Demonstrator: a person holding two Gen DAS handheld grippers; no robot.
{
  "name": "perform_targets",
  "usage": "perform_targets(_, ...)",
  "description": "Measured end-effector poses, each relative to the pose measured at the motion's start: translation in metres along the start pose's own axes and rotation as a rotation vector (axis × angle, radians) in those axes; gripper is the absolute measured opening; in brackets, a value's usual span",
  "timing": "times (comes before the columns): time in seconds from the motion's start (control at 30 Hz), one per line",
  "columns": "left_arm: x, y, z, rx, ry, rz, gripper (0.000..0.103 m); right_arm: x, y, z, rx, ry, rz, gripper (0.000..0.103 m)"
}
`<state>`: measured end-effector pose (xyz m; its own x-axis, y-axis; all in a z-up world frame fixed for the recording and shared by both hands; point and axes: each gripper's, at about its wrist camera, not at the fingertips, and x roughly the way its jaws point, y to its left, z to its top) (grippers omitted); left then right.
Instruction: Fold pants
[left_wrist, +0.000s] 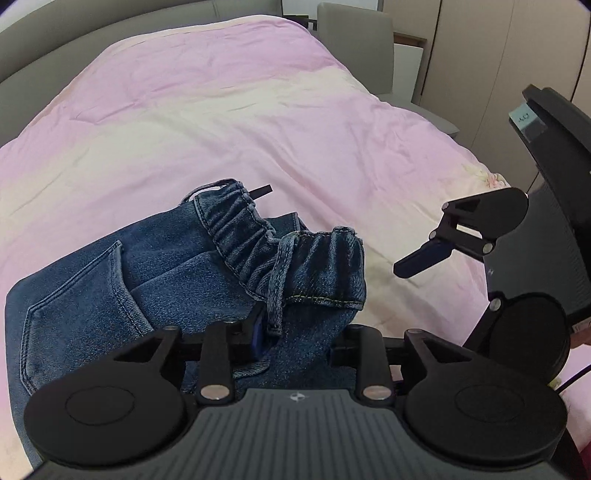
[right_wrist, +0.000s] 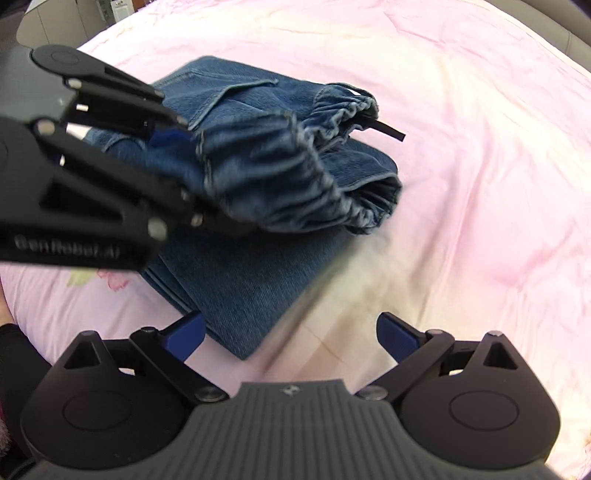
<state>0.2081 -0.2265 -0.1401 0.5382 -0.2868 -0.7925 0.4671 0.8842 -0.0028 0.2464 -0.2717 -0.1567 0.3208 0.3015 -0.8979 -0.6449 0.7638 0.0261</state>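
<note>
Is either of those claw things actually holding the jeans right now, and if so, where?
Yes: the left gripper holds the jeans by the bunched elastic waistband. The right gripper is open and holds nothing.

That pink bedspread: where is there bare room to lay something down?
Bare bedspread runs from the jeans' waistband to the grey headboard, and beside their folded edge. Crowded where the left gripper holds the jeans.
</note>
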Motion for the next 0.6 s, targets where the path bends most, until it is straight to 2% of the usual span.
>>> perform_targets(0.07,-0.002,0.002,-0.001,-0.009,-0.009,-0.055,0.06,-0.003,-0.001,-0.001,0.007,0.013,-0.012,0.095)
perform_targets(0.1,-0.009,0.008,0.0,-0.036,-0.017,-0.111,0.078,-0.006,-0.001,-0.001,0.014,0.017,-0.014,0.095)
perform_targets(0.13,-0.013,0.014,0.0,-0.071,-0.028,-0.153,0.082,-0.01,-0.004,-0.002,0.023,0.02,-0.018,0.095)
perform_targets(0.2,-0.021,0.022,-0.001,-0.122,-0.028,-0.192,0.082,-0.016,-0.004,-0.002,0.042,0.022,-0.023,0.095)
perform_targets(0.33,-0.047,0.047,-0.017,-0.119,-0.051,-0.149,0.083,-0.037,-0.001,0.008,0.079,-0.003,-0.016,0.095)
perform_targets(0.47,-0.077,0.075,-0.048,-0.068,-0.055,-0.021,0.083,-0.055,0.0,0.025,0.133,-0.046,0.019,0.095)
perform_targets(0.53,-0.086,0.089,-0.065,-0.048,-0.042,0.044,0.085,-0.055,0.001,0.037,0.178,-0.058,0.034,0.085)
perform_targets(0.6,-0.09,0.104,-0.083,-0.056,-0.018,0.098,0.086,-0.049,-0.002,0.054,0.233,-0.067,0.041,0.082)
